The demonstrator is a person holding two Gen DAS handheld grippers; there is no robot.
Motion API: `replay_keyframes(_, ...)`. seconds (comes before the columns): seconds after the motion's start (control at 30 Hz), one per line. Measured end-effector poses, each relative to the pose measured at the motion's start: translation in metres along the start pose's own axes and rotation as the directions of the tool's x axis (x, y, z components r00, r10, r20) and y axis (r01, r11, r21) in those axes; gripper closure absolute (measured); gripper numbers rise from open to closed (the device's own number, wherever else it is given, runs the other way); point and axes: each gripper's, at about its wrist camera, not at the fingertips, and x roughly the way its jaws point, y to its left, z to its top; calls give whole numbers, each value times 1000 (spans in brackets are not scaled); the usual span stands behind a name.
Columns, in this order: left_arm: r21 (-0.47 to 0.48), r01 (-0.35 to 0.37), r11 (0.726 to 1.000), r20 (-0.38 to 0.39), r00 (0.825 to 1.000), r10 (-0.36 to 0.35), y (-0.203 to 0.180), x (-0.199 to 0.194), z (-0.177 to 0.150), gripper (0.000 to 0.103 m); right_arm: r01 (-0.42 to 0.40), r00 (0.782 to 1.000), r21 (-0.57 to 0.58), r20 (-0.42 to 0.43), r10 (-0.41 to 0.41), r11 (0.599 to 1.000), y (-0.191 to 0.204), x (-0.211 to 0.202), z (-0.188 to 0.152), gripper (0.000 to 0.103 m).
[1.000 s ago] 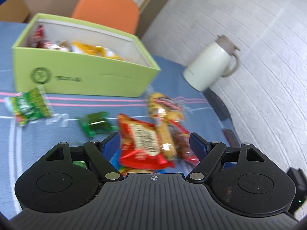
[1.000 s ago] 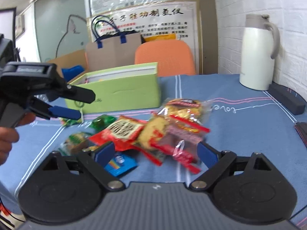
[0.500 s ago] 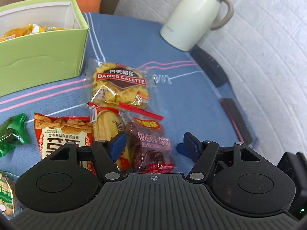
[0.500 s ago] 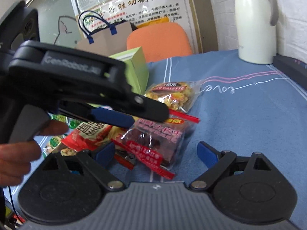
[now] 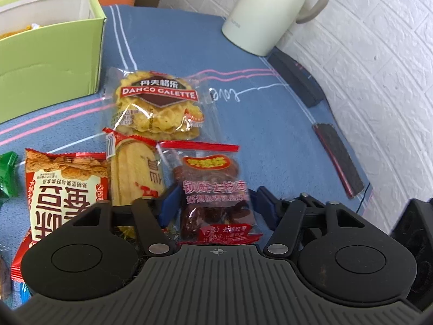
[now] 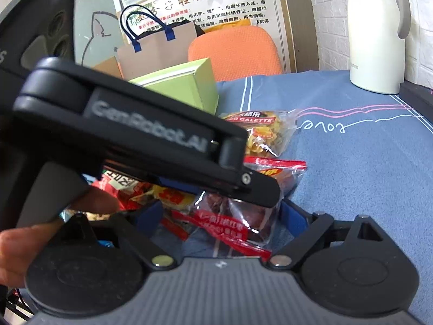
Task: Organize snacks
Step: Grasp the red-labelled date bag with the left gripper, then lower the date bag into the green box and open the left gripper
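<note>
Several snack packs lie on the blue tablecloth. A clear packet of red dates (image 5: 213, 192) sits between the open fingers of my left gripper (image 5: 216, 205), not gripped. The same packet (image 6: 238, 216) lies between the open fingers of my right gripper (image 6: 222, 216), with the left gripper's body (image 6: 140, 135) just above it. Beside it lie a yellow cracker pack (image 5: 135, 170), a red-and-white pack (image 5: 65, 189) and a Danco Galette waffle pack (image 5: 157, 103). The green box (image 5: 51, 57) stands far left, with snacks inside.
A white thermos jug (image 5: 270, 10) stands at the far right by the brick wall. Two dark flat items (image 5: 338, 157) lie along the table's right edge. A green candy (image 5: 6, 173) lies at the left. An orange chair (image 6: 235, 48) stands behind the table.
My left gripper has swung right, away from the green box, and come down over the date packet. My right gripper has moved in toward the same packet.
</note>
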Motion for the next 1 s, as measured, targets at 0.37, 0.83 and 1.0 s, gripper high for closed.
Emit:
replay_keyframes(0.37, -2, 120, 993, 91, 989, -120, -6, -49, -22, 75, 81, 991, -79, 109, -72, 994, 38, -54, 5, 21)
replay_keyframes(0.83, -99, -8, 995, 347, 937, 42, 75, -128, 61, 75, -63, 971, -314, 201, 131, 947, 104, 31, 125, 20)
replay_keyframes(1.0, -148, -61, 987, 345, 932, 110, 115, -112, 117, 75, -89, 977, -347, 153, 150, 933, 107, 96, 165, 20)
